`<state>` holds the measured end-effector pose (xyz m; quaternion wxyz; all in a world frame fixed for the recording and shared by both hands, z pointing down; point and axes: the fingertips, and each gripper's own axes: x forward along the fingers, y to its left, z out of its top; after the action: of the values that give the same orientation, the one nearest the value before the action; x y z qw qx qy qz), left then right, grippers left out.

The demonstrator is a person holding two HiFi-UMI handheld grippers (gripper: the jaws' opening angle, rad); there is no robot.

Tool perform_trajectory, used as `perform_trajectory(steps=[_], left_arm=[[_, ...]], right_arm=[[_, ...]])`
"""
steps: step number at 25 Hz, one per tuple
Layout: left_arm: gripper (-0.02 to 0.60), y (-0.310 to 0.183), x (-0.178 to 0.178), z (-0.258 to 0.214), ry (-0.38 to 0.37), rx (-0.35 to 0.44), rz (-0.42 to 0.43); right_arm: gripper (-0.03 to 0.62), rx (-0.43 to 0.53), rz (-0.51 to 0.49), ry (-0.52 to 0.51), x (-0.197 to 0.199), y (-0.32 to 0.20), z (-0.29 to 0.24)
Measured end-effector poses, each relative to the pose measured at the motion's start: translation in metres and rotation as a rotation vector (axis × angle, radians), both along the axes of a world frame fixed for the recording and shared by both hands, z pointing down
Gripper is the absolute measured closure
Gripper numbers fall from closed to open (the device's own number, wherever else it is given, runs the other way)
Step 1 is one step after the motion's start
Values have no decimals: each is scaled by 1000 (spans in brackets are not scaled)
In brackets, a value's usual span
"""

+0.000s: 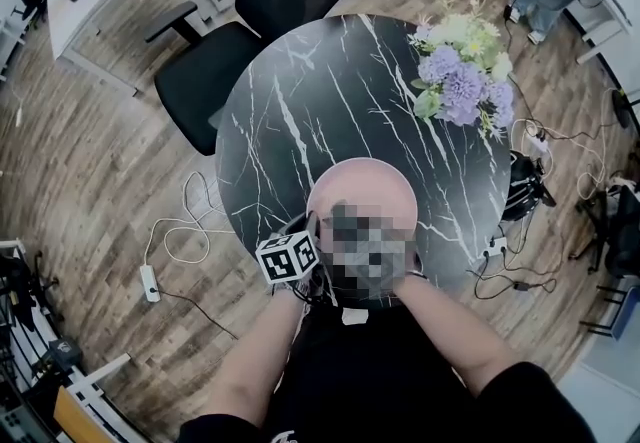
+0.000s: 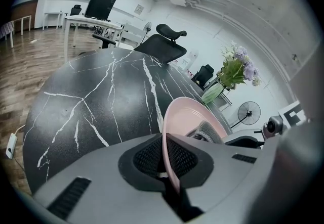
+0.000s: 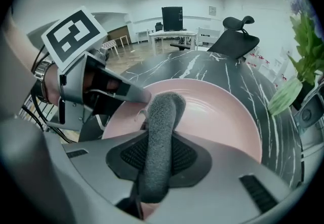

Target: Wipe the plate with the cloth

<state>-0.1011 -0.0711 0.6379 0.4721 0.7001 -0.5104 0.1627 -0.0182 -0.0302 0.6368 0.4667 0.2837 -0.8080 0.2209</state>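
Down at the near edge of the round black marble counter (image 1: 320,101), the pink plate (image 1: 360,189) lies just ahead of the person's body, and a blurred patch covers part of it in the head view. Whether it rests on the counter or is lifted off it cannot be told.

The left tool (image 2: 168,157) has its jaws nearly together, pinching the plate's rim. The thin pink edge runs straight up between the two dark ribbed pads. From the right gripper view, that tool's tapered tip meets the rim on the plate's left side.

The right tool (image 3: 159,154) has its jaws clamped on a grey cloth (image 3: 161,127). The cloth is rolled into a thick fuzzy band that stands up between the pads, and its folded end lies against the inside of the plate.

The only print that shows is the bold black-and-white square pattern on the left tool's marker cube (image 3: 75,35). It is blocky shapes, not letters. A second patterned face peeks in at the right of the left gripper view.

At the counter's far right stands a bunch of purple and cream flowers (image 1: 462,81). A black office chair (image 1: 270,11) is pushed up to the far side. On the wooden floor to the left, a white power strip (image 1: 150,283) lies with its looped cable.
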Motion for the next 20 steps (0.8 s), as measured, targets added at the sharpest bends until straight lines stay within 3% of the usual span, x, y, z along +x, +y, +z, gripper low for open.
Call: perform_trajectory(steps=[11,20], left_arm=[[551,0,0,-2,-3,5,5],[551,0,0,-1,-10,13,15]], right_arm=[[488,146,52,190,81,-38,1],[487,252,29,324,109,-62,1]])
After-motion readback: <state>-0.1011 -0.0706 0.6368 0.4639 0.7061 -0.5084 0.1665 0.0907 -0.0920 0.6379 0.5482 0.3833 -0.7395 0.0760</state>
